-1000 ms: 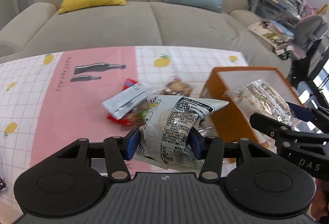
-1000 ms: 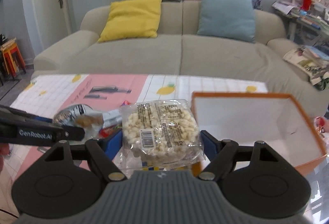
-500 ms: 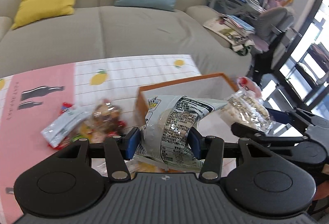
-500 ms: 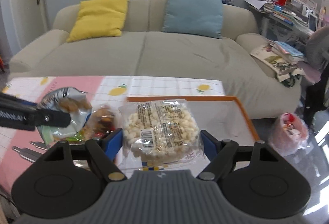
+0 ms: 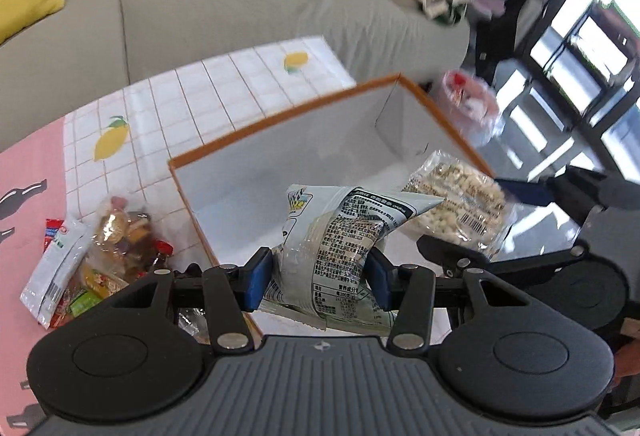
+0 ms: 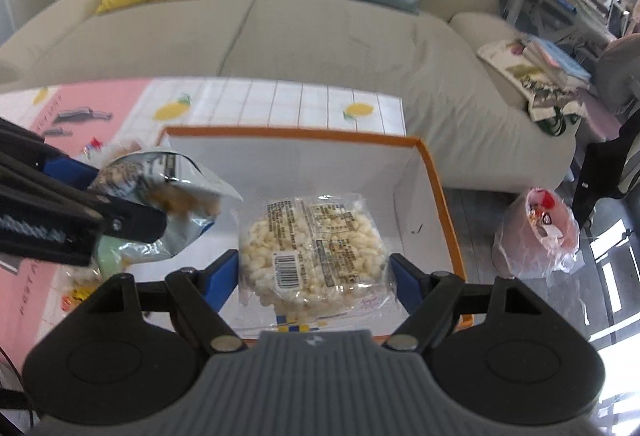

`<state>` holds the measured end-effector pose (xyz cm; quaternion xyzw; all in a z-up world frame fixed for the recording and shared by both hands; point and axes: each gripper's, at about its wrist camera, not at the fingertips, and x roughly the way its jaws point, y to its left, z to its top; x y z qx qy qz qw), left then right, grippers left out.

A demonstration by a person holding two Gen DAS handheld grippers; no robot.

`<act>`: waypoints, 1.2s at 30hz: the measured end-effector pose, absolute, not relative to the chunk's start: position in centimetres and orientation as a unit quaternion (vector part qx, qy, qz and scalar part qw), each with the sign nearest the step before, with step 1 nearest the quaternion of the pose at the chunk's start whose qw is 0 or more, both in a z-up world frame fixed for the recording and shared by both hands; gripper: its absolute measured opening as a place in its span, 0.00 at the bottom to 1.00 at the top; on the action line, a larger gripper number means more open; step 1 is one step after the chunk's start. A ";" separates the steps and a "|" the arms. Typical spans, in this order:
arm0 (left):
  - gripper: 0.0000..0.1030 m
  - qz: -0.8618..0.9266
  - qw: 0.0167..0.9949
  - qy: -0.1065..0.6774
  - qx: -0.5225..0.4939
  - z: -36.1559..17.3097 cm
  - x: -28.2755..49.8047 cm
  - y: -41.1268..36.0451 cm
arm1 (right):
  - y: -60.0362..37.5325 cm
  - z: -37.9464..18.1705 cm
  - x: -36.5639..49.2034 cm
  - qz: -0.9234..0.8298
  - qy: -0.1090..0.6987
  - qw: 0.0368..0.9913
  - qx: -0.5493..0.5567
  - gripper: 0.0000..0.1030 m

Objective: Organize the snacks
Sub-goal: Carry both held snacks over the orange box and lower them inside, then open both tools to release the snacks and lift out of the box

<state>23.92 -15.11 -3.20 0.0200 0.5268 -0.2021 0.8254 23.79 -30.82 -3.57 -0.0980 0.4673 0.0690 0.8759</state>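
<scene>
An orange-rimmed white box [image 5: 280, 124] [image 6: 436, 192] stands at the table's right end. My left gripper [image 5: 318, 274] is shut on a silver-and-white snack bag [image 5: 340, 236], held over the box's near left part. My right gripper [image 6: 314, 276] is shut on a clear pack of puffed rice cake [image 6: 312, 252], held over the box's inside. In the left wrist view the rice cake pack [image 5: 456, 208] hangs just right of the silver bag. In the right wrist view the silver bag [image 6: 176, 196] sits at the left.
A heap of loose snacks [image 5: 92, 248] lies on the pink and white checked tablecloth [image 5: 224, 84] left of the box. A beige sofa [image 6: 280, 24] runs behind the table. A pink plastic bag [image 6: 536, 228] sits on the floor to the right.
Both grippers have swung right with their packs, from over the snack heap and tablecloth to above the box. The box now fills the middle of both views.
</scene>
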 end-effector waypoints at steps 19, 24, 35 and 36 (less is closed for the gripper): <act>0.55 -0.192 0.782 0.572 0.158 -8.7 27.0 -20.0 | -31.6 -11.3 27.7 0.113 0.580 0.802 -0.090 0.75; 0.55 -0.187 0.769 0.588 0.168 -9.7 27.1 -20.1 | -31.3 -12.4 27.8 0.120 0.593 0.791 -0.095 0.76; 0.70 -0.180 0.767 0.589 0.180 -9.5 27.0 -19.8 | -31.3 -13.4 28.4 0.117 0.618 0.773 -0.083 0.79; 0.73 -0.180 0.768 0.587 0.180 -9.3 26.9 -19.7 | -31.3 -13.4 28.6 0.115 0.619 0.772 -0.086 0.80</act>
